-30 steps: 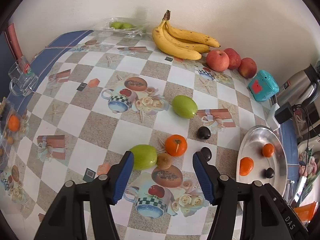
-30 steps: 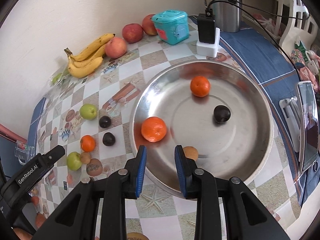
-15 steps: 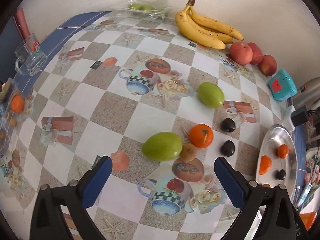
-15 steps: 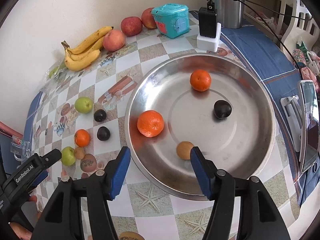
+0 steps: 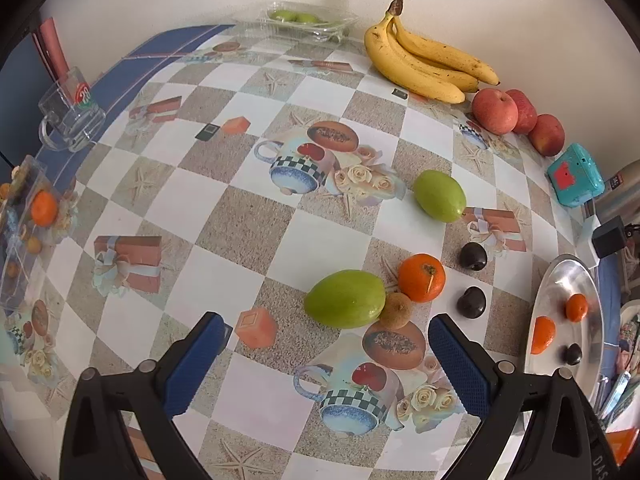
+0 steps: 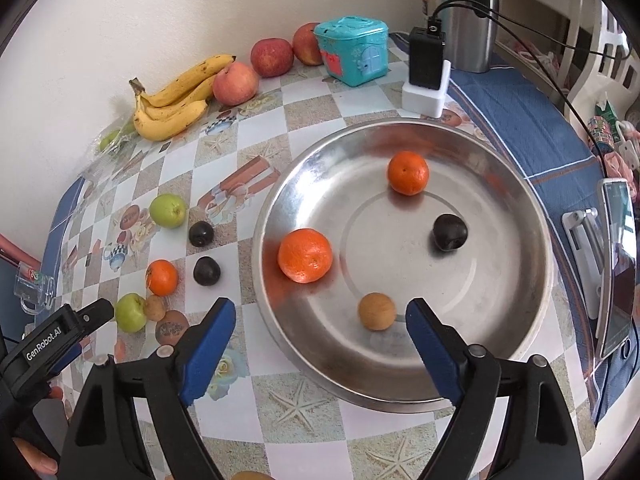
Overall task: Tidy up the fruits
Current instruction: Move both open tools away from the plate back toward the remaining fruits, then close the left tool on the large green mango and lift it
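My left gripper is open and empty, just short of a green fruit that touches a small brown fruit and an orange. Two dark plums and a second green fruit lie nearby. My right gripper is open and empty over the near rim of a steel bowl. The bowl holds two oranges, a dark plum and a small brown fruit lying free between my fingers.
Bananas and red apples line the wall, with a teal box, a charger and a steel flask. A glass mug and a clear box sit at the left. A phone stands right of the bowl.
Both grippers have opened wide. The right one let the small brown fruit go into the bowl. The left gripper drew back from the green fruit and orange.
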Demonstrator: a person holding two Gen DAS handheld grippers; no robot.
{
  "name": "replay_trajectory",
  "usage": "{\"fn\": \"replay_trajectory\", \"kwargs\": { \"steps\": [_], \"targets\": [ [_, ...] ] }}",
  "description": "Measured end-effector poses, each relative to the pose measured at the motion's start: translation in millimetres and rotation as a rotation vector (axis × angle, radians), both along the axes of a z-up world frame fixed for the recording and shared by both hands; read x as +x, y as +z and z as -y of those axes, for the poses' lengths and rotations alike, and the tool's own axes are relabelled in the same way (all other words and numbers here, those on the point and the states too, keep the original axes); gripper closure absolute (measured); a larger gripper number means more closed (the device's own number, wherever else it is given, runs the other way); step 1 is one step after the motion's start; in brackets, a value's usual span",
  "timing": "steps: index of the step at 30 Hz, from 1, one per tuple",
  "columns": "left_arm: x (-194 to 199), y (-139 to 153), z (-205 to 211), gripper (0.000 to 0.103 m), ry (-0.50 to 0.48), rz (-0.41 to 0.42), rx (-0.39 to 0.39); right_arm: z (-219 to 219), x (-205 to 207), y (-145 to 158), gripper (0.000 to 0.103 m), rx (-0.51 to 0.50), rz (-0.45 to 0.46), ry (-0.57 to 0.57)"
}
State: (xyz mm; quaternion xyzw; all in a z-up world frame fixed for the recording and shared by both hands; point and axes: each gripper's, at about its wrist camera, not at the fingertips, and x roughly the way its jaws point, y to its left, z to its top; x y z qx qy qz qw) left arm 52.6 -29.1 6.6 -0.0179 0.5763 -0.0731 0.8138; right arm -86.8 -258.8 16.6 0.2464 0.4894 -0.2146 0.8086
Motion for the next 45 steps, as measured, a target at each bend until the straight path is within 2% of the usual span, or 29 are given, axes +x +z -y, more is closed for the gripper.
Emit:
{"fn": "replay_trajectory", "kwargs": {
  "steps": [6, 17, 25, 35, 39, 45],
  "targets": [
    [5.9, -3.7, -12.4, 0.0, 0.033, -0.023, -0.021, -12.9, 9.4, -3.0, 0.015, 0.013, -0.006, 0.032],
    [21.8, -8.5, -46.3, 0.0, 0.114, -0.051, -0.046, -54.0, 36.9, -3.5, 0.015, 0.063, 0.04, 0.136],
    [26.4, -20.9, -38.3, 0.0, 0.081, -0.091, -0.054, -79.6, 56.9, -19.8, 0.015, 0.085, 0.004, 0.185],
    [29.9, -30.8, -17.3, 0.0, 0.025, -0.114, -0.098, -81.0, 66.4, -39.9, 0.015, 0.108, -0.044, 0.174],
    [31.9, -34.9, -17.2, 0.002, 0.044, -0.124, -0.133, -78.1, 64.3, -37.2, 0.015, 0.097, -0.041, 0.173],
    [30.9, -40.8, -10.1, 0.016, 0.022, -0.145, -0.172, -71.6, 58.8, -36.0, 0.015, 0.086, -0.048, 0.16]
  ]
}}
